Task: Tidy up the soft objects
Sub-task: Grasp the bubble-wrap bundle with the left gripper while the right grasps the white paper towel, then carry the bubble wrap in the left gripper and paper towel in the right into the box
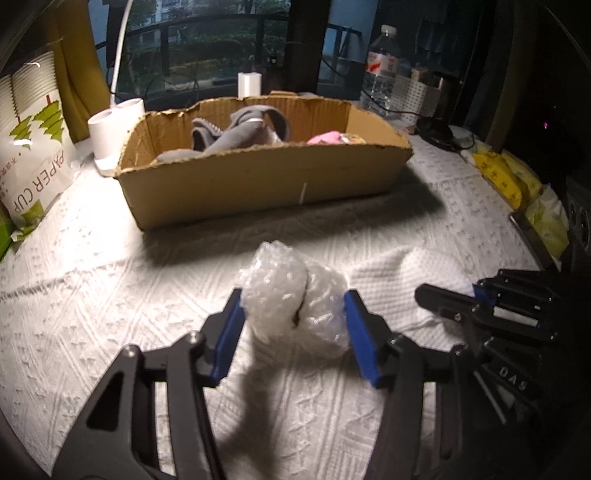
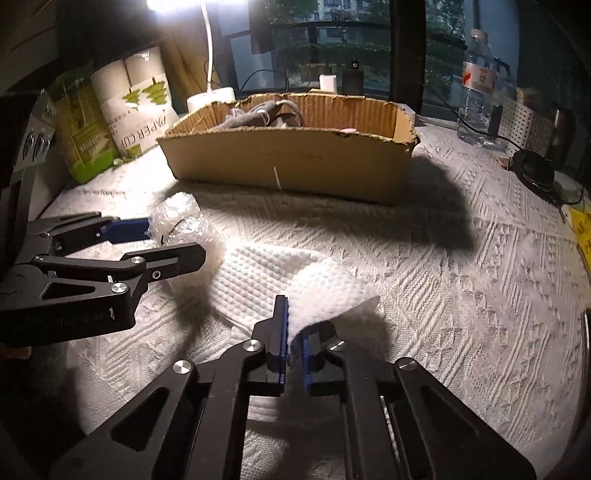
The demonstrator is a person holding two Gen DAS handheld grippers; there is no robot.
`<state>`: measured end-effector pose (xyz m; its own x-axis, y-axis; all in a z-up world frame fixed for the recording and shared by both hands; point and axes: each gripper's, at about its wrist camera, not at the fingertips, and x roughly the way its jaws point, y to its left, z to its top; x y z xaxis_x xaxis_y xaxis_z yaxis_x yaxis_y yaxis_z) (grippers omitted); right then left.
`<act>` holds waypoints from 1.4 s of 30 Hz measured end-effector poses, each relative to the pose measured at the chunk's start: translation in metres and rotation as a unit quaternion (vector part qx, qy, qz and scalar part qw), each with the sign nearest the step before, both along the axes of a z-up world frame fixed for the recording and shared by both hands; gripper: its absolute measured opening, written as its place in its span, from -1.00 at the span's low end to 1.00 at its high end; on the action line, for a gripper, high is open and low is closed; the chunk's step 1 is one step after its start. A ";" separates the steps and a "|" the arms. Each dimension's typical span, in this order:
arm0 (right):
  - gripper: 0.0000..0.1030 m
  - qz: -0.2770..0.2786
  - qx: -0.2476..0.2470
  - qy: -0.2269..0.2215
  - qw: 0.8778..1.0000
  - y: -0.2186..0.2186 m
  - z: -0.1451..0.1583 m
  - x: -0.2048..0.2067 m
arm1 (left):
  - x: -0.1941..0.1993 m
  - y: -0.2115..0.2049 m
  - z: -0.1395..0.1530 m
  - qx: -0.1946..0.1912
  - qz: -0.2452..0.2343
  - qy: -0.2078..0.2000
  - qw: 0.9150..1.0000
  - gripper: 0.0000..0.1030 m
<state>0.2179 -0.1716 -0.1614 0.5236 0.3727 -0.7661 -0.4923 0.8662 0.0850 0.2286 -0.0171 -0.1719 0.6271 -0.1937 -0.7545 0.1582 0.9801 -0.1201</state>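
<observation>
A wad of clear bubble wrap [image 1: 280,284] lies on the white textured table cover [image 1: 110,295]. My left gripper [image 1: 294,299] straddles it, and both blue pads press against its sides. To its right lies a white dimpled paper towel [image 2: 258,269]. My right gripper [image 2: 293,332] is shut on the towel's raised near edge, and the sheet folds up between the pads. The right wrist view also shows the left gripper [image 2: 175,240] on the bubble wrap [image 2: 181,218]. Behind both stands an open cardboard box [image 1: 258,184] holding a grey cloth [image 1: 240,129] and a pink item [image 1: 325,138].
A paper cup pack [image 1: 33,147] and white cups [image 1: 107,129] stand at the left by the box. A water bottle [image 1: 382,70] and a white perforated holder [image 1: 413,96] are at the back right. Yellow packets [image 1: 509,173] line the right edge. A lamp [image 2: 177,5] shines from above.
</observation>
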 end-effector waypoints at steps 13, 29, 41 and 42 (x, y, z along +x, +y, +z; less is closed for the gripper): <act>-0.89 -0.007 0.022 -0.043 0.999 -0.009 0.039 -0.003 | -0.009 0.014 0.034 -0.015 0.011 -0.040 0.999 0.06; -0.88 -0.004 0.033 -0.080 0.996 -0.003 0.076 0.015 | -0.008 0.043 0.072 -0.024 0.037 -0.086 0.995 0.06; -0.88 -0.002 0.037 -0.098 0.994 0.002 0.096 0.032 | 0.003 0.061 0.099 -0.025 0.056 -0.115 0.991 0.06; -0.88 -0.002 0.038 -0.100 0.994 0.002 0.098 0.034 | 0.004 0.062 0.102 -0.025 0.057 -0.119 0.991 0.06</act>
<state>0.2518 -0.1698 -0.0637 0.6650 0.4222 -0.6161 -0.5019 0.8635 0.0500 0.2325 0.0448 -0.0701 0.8061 -0.1451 -0.5737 0.0770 0.9869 -0.1415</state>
